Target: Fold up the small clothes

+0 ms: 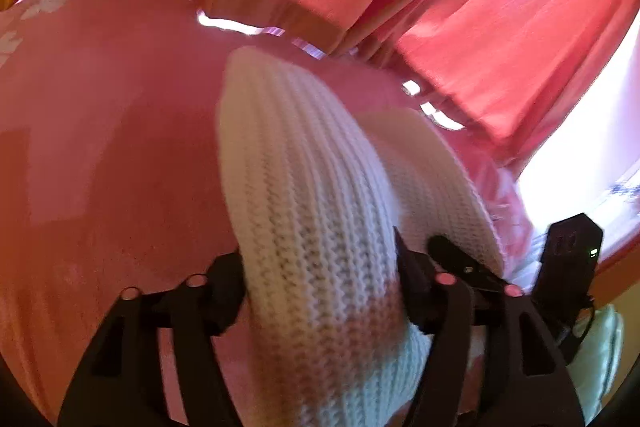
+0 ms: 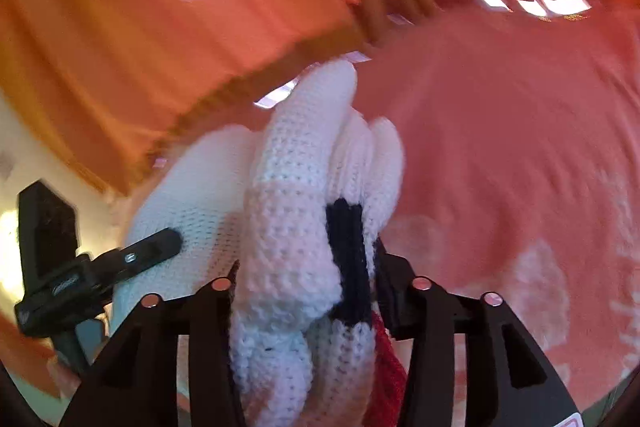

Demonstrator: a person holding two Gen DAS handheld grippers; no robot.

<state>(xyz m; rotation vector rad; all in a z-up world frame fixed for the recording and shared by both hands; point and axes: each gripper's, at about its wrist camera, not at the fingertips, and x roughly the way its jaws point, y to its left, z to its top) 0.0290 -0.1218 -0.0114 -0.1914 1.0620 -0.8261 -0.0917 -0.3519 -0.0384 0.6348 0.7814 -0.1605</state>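
Observation:
A white ribbed knit garment (image 1: 304, 187) is held up over a pink bedspread (image 1: 112, 131). My left gripper (image 1: 320, 287) is shut on one bunched end of it. In the right wrist view the same white knit (image 2: 288, 219), with a navy stripe (image 2: 350, 259) and a bit of red (image 2: 386, 367), is bunched between the fingers of my right gripper (image 2: 306, 291), which is shut on it. The right gripper (image 1: 464, 263) shows at the lower right of the left wrist view, the left gripper (image 2: 156, 243) at the lower left of the right wrist view, both against the knit.
The pink bedspread (image 2: 500, 155) with pale white patterns spreads below. Red-orange curtains (image 1: 480, 7) with a gold band hang behind it. A bright window (image 1: 592, 147) is at the right of the left wrist view.

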